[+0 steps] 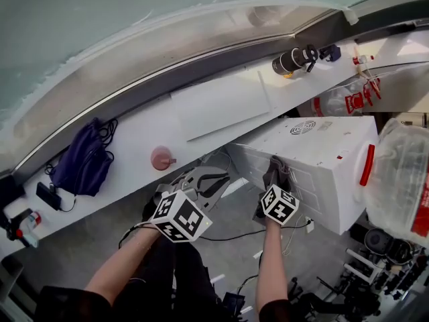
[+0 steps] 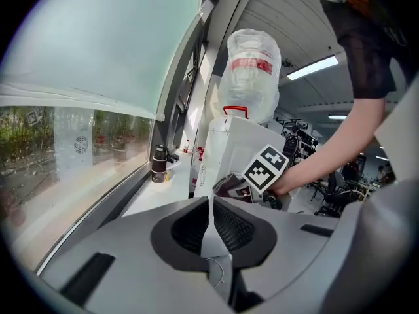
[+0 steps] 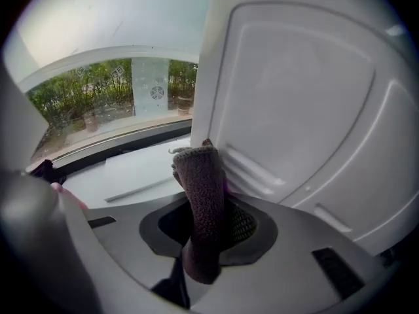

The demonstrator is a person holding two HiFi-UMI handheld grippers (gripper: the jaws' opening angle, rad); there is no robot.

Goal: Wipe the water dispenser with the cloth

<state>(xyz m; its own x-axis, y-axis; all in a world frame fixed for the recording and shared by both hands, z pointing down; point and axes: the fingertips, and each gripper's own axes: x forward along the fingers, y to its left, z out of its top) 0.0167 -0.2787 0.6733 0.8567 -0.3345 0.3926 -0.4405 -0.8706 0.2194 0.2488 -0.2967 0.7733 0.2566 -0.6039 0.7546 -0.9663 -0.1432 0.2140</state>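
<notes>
The white water dispenser (image 1: pixel 322 159) stands at the right with a clear bottle (image 1: pixel 402 180) on top; the left gripper view shows the dispenser (image 2: pixel 229 146) under its bottle (image 2: pixel 252 70). My right gripper (image 1: pixel 275 180) is shut on a dark knitted cloth (image 1: pixel 274 166) and presses it against the dispenser's side panel (image 3: pixel 308 110). The cloth (image 3: pixel 203 195) sticks up between the jaws and touches the panel's edge. My left gripper (image 1: pixel 213 181) hangs left of the dispenser, apart from it, its jaws closed together with nothing between them (image 2: pixel 210 205).
A white counter (image 1: pixel 134 136) runs under the window, bearing a flat white sheet (image 1: pixel 221 106), a pink knob-like object (image 1: pixel 161 158), a purple bag (image 1: pixel 84 163) and a dark flask (image 1: pixel 292 60). Cables lie on the grey floor (image 1: pixel 228 233). More equipment crowds the lower right.
</notes>
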